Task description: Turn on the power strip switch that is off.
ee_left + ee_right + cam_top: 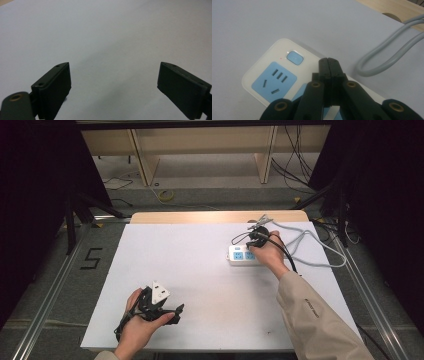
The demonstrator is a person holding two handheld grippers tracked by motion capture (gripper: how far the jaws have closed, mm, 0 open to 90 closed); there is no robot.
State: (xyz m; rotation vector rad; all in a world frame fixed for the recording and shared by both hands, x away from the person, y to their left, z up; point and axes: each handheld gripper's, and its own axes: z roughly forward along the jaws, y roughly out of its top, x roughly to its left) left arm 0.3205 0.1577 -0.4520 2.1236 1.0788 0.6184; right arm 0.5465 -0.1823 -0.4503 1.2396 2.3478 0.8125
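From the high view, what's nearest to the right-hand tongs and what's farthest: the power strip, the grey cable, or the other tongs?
1. Power strip: directly under the right tongs.
2. Grey cable: looped just to their right.
3. Left tongs: far off, at the table's near left.

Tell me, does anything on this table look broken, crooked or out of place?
Nothing looks damaged or spilled. The white power strip lies flat on the white table, a little slanted to its edges, and its grey cable loops loosely to the right. The right tool hovers shut above the strip; the left tool is open over bare table.
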